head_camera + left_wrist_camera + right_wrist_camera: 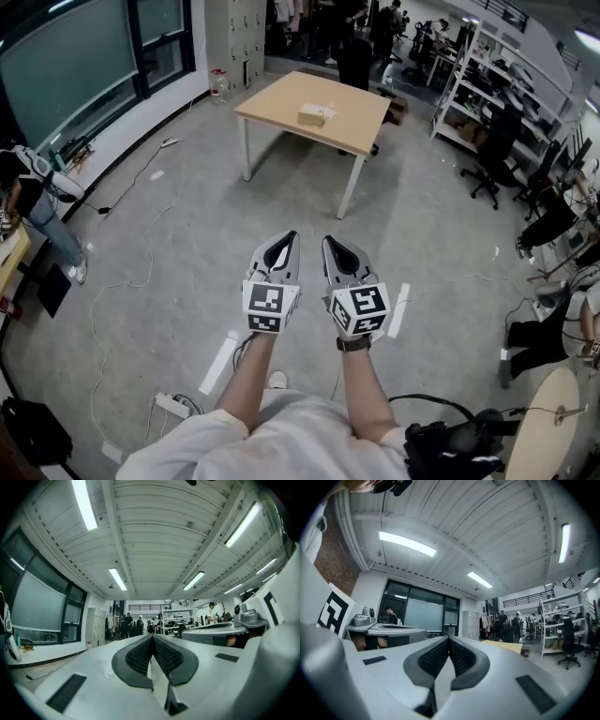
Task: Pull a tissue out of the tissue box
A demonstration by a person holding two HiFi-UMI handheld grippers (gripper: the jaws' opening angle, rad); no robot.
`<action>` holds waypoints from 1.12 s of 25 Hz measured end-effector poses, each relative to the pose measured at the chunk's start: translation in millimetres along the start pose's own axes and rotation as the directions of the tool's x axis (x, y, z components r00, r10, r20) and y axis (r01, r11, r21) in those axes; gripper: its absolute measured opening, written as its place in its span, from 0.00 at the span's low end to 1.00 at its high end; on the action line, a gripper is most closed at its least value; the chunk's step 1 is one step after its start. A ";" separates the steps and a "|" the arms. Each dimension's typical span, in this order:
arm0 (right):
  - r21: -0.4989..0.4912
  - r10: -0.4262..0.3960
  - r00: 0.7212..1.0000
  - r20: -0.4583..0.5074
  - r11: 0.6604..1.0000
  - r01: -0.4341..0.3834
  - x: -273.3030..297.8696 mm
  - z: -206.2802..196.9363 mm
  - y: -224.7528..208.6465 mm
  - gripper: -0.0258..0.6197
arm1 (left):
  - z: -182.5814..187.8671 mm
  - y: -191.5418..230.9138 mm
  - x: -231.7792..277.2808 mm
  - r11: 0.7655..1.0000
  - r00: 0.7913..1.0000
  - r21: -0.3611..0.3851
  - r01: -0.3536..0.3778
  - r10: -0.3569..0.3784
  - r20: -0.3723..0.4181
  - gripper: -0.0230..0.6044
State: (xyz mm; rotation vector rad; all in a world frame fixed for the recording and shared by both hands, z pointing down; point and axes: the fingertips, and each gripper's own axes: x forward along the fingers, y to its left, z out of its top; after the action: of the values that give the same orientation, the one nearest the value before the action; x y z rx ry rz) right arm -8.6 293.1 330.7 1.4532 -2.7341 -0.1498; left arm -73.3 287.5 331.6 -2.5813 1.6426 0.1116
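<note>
I hold the left hand-held gripper (292, 236) and right hand-held gripper (327, 241) closed and empty, side by side, since the surface (272, 101) with what is probably the tissue box (316, 114) lies well ahead.

Thing: small pale-brown rectangular tissue box (313, 116).
Pose: it lies flat, with its long side running left to right.
Top: a white piece (328, 110) shows at the right end of the top; it is too small to tell its shape.
Place: far in the scene, near the middle of the light wooden square table (272, 105).
</note>
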 end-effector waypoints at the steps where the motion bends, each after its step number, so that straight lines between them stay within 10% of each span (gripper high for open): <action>1: 0.001 -0.006 1.000 0.007 1.000 0.006 12.0 1.9 -4.6 0.04 | -0.6 7.9 9.9 1.000 1.000 -0.001 0.012 -0.012 -0.004 0.02; 14: 0.096 0.028 1.000 0.000 0.995 -0.027 143.3 -34.6 -85.6 0.04 | -40.8 88.2 129.7 1.000 0.999 -0.012 0.004 -0.004 -0.054 0.02; 28: 0.030 0.039 0.995 0.092 0.999 -0.042 326.3 -6.7 -296.2 0.04 | -28.8 132.1 411.0 0.997 1.000 0.068 0.020 -0.019 -0.020 0.02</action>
State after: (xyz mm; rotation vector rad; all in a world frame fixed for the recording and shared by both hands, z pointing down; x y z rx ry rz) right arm 53.5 -142.4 303.6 1.4319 -2.8492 -0.1770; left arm -18.8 -141.4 313.7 -2.5552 1.5974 0.0295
